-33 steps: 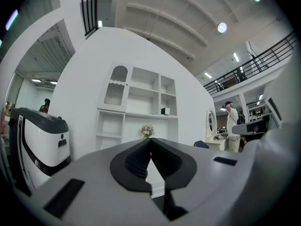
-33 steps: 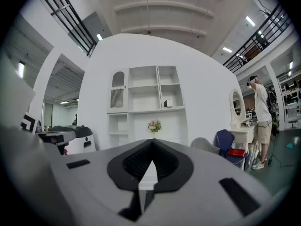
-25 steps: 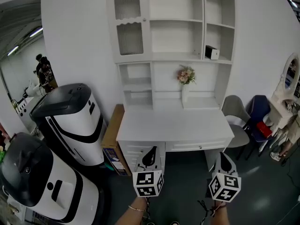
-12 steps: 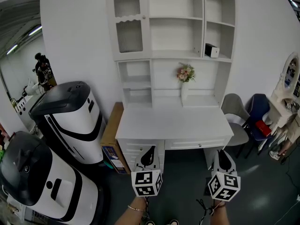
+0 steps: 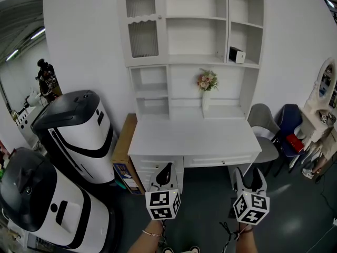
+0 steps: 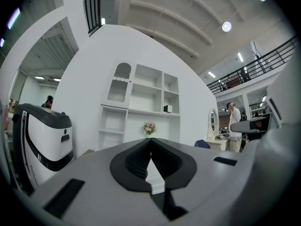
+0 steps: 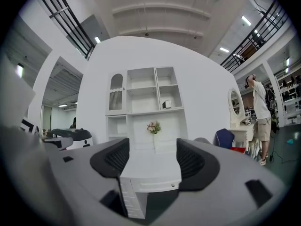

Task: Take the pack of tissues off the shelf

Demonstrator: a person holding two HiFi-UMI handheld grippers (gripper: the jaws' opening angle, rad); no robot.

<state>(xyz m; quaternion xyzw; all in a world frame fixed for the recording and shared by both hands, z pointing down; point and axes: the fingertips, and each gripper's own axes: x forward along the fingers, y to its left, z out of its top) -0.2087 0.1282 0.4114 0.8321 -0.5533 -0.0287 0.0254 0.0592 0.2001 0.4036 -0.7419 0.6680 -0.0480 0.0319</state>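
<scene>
Nearest me, at 6 o'clock in the head view, my left gripper (image 5: 167, 167) has its jaws pressed together on nothing. My right gripper (image 5: 247, 174), at 5 o'clock, has just been opening. Its jaws stand apart with nothing between the pads, and only the desk (image 5: 195, 138) shows through the gap. Both grippers point level at the furniture.

The white desk with its drawers lies straight beyond them at 12 o'clock, between me and the shelves. At 9 o'clock stand two large white-and-black machines (image 5: 79, 133). A brown carton (image 5: 125, 149) sits between the farther machine and the desk's left side. At 3 o'clock a grey chair (image 5: 264, 128) stands just beside the desk's right end.

Farther on, a vase (image 5: 207, 86) of flowers stands at the back of the desktop in the middle niche. Up and right of it, at 1 o'clock, is the pack (image 5: 237, 56). It is a small box with a white face and a dark side. It stands upright on the shelf (image 5: 247, 65) at the bottom of the narrow right column, at that shelf's left end by the divider. It is well apart from both grippers. At 11 o'clock a slatted door (image 5: 143, 20) is closed.
</scene>
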